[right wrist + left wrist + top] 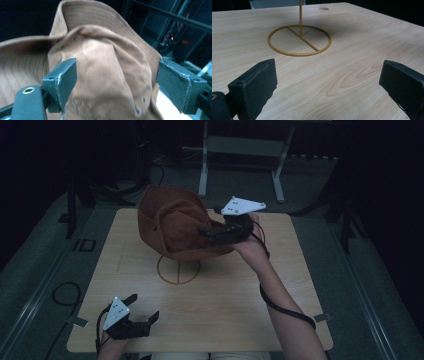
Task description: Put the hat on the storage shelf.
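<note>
I am reaching the right gripper (212,233) toward the brown brimmed hat (172,222), which is sitting on the gold wire hat stand (178,269) at mid-table; its jaws are standing spread on either side of the crown, apparently not yet pinching. The left gripper (141,309) is idling spread wide over the near table (280,285). Judged next: closing on the crown, then lifting straight up off the post.

Light wood table (280,285), grey metal frame (240,150) behind it on floor, dark bkgd
</note>
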The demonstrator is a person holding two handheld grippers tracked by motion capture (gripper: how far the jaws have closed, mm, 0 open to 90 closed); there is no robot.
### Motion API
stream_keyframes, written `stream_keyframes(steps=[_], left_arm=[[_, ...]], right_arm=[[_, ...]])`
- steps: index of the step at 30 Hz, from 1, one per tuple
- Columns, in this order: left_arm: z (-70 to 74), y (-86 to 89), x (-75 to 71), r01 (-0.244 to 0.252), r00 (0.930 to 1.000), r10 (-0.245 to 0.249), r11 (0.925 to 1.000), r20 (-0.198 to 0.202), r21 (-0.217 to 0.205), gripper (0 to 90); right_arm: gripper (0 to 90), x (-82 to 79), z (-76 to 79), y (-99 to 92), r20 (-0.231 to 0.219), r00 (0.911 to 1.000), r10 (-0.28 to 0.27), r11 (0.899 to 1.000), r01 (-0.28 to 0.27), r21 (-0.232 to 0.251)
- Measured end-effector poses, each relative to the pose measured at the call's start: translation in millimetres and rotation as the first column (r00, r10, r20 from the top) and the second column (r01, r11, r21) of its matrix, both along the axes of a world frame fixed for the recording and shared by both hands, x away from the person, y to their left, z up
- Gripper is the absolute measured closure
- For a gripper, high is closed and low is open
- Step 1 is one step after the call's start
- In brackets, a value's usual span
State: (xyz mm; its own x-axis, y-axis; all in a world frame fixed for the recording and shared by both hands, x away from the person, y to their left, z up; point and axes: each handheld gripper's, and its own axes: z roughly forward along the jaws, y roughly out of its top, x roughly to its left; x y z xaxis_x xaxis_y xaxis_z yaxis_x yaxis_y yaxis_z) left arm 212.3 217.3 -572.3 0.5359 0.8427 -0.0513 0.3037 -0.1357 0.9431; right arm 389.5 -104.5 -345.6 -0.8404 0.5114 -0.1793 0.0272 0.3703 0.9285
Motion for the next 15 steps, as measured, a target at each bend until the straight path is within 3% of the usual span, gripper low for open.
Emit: stream_keyframes(steps=[2, 6, 7, 15], left_arm=[[-0.3, -0.9, 0.3, 0.005, 1.0, -0.005, 1.0, -0.005, 0.008, 2.3], [-0.7, -1.8, 0.5, -0.001, 1.0, 0.001, 0.9999, -0.005, 0.012, 2.2], [-1.2, -2.1, 0.6, -0.005, 1.0, 0.005, 0.9999, -0.004, 0.011, 2.2], [-3.3, -2.5, 2.4, -0.015, 0.9999, 0.015, 0.9995, 0.008, 0.026, 2.8]], right_arm=[[17.0, -1.7, -6.5, -16.7, -0.038, 0.9993, 0.001, 1.0, -0.001, 0.02], [17.0, -3.0, -13.1, -29.1, -0.059, 0.9982, -0.008, 1.0, 0.009, 0.03], [17.2, -5.7, -22.8, -44.7, -0.066, 0.9975, -0.025, 0.999, 0.028, 0.043], [17.2, -8.3, -50.9, -83.6, -0.104, 0.9894, -0.101, 0.994, 0.104, 0.018]])
